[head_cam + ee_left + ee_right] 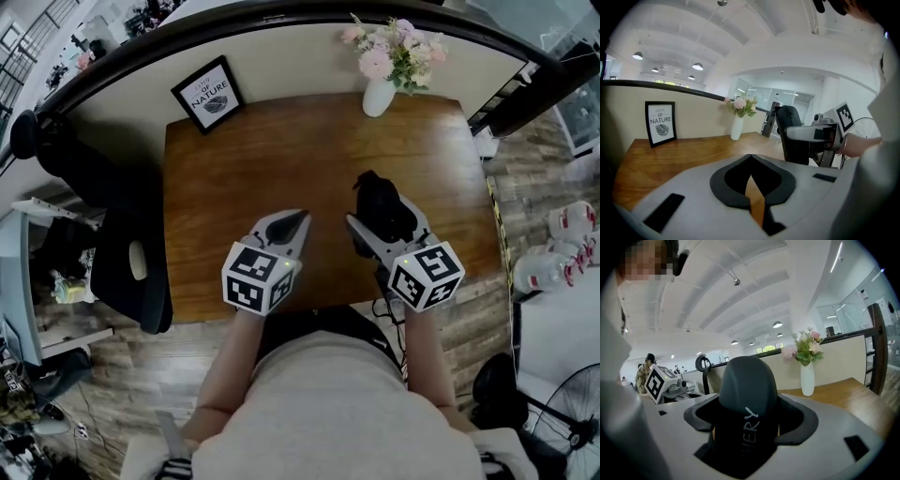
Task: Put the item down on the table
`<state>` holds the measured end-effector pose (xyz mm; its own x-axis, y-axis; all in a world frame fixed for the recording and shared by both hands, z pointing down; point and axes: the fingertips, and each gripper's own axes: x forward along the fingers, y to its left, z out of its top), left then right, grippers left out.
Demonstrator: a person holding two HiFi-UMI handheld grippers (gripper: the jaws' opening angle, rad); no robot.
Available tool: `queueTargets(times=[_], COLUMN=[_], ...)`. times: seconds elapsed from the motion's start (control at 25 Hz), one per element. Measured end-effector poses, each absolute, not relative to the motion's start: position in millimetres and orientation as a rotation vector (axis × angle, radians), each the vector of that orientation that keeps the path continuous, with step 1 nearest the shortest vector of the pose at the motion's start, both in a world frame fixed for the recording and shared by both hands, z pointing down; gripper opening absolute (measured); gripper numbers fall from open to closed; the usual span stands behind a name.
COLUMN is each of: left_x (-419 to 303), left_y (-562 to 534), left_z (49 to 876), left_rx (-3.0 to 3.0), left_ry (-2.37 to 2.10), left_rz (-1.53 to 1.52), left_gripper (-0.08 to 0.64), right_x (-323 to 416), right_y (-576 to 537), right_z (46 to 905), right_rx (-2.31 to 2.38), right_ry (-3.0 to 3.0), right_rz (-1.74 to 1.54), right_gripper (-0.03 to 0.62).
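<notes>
Right tongs [382, 225] clamp a black rounded item [747, 394] with white lettering, held above the wooden worktop [281, 150] near its front edge, apparently for lowering, while the left tongs [298, 220], tips together and empty, hover alongside.

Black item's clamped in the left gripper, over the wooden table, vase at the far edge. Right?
No: the black item is clamped in the right gripper, per the right gripper view; the left gripper is shut and empty. It is over the wooden table, vase at the far edge.
</notes>
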<state>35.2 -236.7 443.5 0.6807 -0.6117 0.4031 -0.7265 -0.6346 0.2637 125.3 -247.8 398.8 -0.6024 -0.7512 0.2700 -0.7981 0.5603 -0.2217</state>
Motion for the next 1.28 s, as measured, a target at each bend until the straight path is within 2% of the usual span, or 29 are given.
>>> queueTargets(times=[0.72,1.28], left_x=[41,45], left_y=[-255,-248], left_z=[458,489], left_rx=[2.419,2.275], left_ry=[-1.027,-1.1], left_rz=[0.356,0.365], left_gripper=[0.014,0.014], right_x=[131,127], right_y=[-277,-286], right_z=[414,467], right_rx=[1.172,0.89], right_ry=[-2.504,-2.458], right_rz=[0.325,0.408], right_gripper=[0.368,0.37])
